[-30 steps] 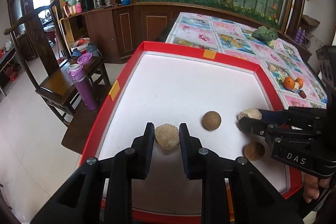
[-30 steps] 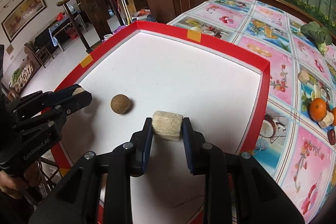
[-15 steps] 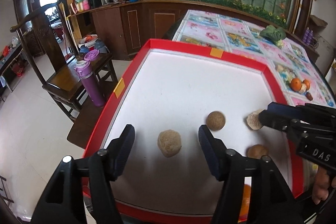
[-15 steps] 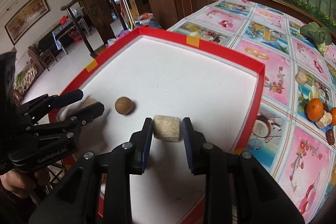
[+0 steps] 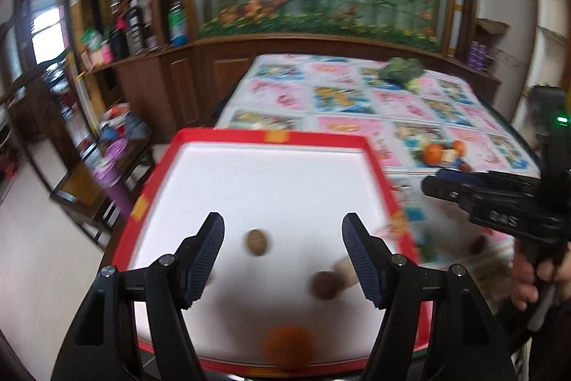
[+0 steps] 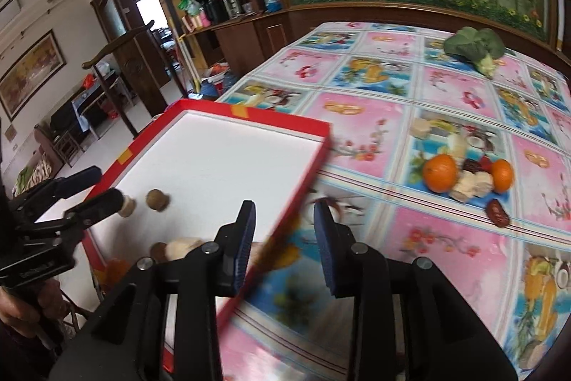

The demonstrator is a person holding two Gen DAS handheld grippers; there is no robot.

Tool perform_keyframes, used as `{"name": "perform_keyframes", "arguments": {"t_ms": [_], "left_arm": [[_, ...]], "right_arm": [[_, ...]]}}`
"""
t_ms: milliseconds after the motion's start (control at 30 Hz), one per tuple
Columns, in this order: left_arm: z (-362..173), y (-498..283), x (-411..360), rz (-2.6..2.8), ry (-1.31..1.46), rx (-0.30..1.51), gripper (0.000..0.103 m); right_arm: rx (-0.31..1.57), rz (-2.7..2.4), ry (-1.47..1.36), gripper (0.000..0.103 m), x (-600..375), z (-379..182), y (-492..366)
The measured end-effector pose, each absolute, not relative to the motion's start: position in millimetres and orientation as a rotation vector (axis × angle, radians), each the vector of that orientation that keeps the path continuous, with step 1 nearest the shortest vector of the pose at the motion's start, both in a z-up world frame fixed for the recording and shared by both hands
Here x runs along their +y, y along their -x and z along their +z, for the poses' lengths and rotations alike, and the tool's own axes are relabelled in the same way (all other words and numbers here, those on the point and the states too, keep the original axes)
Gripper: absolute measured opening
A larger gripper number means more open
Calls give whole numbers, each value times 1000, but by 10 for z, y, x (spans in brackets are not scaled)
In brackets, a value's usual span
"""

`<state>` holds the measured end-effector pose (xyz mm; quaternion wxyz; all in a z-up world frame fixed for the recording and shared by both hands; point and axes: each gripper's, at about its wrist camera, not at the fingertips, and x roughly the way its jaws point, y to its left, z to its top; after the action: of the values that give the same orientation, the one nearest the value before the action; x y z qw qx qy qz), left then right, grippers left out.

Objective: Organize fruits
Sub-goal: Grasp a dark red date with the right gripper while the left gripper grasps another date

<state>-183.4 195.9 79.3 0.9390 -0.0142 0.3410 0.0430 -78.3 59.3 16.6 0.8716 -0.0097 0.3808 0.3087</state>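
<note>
A red-rimmed white tray holds two brown round fruits, a pale chunk and an orange fruit near its front edge. My left gripper is open and empty, raised above the tray's near part. My right gripper is open and empty, over the tray's right rim and the tablecloth; it also shows in the left wrist view. Two oranges, pale chunks and a red date lie on the tablecloth.
The table has a pink fruit-print cloth. A green vegetable lies at its far end. A wooden chair with a purple bottle stands left of the tray. A wooden cabinet is behind.
My left gripper rose and pulled back, leaving the fruit in the tray. My right gripper opened, let go of the pale chunk in the tray, and swung right over the rim.
</note>
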Motion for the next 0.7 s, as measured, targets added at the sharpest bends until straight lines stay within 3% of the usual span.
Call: {"name": "perform_keyframes", "arguments": {"t_ms": [400,700], "left_arm": [[703,1754,932,-257,-80,773,72],[485,1489,433,-369,-114,892,72]], "right_arm": [[832,422,-66,36,-522,12,598],[850,342,-21,36,-768,-32,372]]}}
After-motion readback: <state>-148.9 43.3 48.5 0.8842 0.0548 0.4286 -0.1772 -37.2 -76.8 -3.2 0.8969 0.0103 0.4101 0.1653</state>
